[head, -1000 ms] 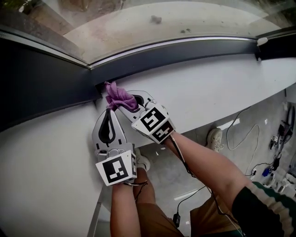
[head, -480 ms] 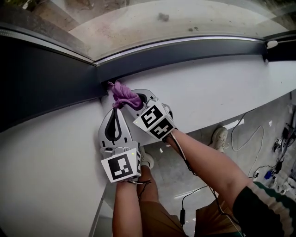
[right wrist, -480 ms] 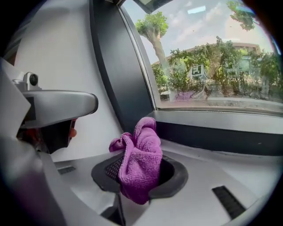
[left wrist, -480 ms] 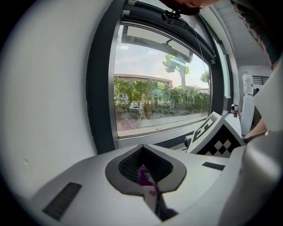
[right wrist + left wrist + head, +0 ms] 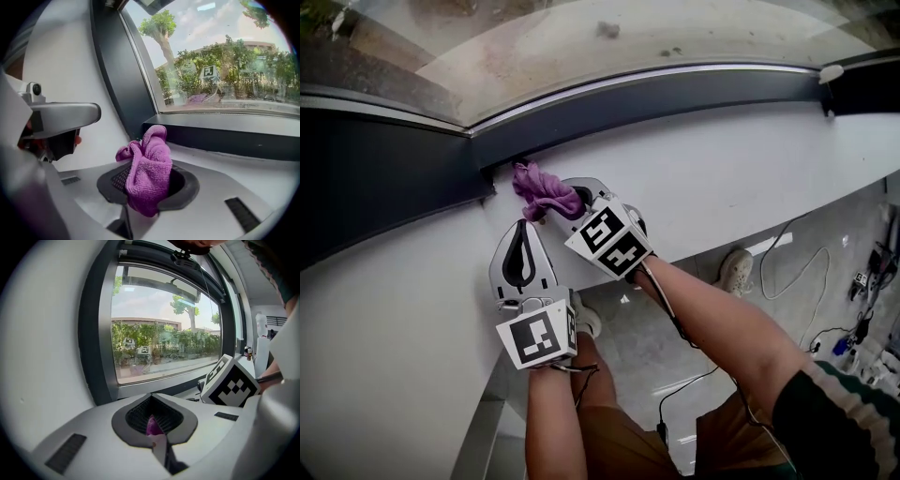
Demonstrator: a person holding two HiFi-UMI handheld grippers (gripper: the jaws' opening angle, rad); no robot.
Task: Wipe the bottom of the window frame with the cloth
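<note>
A crumpled purple cloth [image 5: 540,190] is pinched in my right gripper [image 5: 557,203], which is shut on it. The cloth rests on the white sill [image 5: 722,178], just in front of the dark bottom window frame [image 5: 656,94] and a little right of the frame's left corner. In the right gripper view the cloth [image 5: 147,171] bulges up from between the jaws, with the bottom frame [image 5: 225,136] right behind it. My left gripper [image 5: 522,231] lies on the sill beside the right one, its jaws shut with nothing between them. A sliver of the purple cloth [image 5: 152,425] shows past its tips.
The dark side frame [image 5: 375,178] runs off to the left of the corner. A small white fitting [image 5: 831,73] sits on the frame at the far right. Below the sill's edge are the floor, cables [image 5: 797,272] and a shoe [image 5: 733,270].
The cloth and right gripper have slid slightly right, away from the frame's corner. The left gripper has stayed beside them, still shut.
</note>
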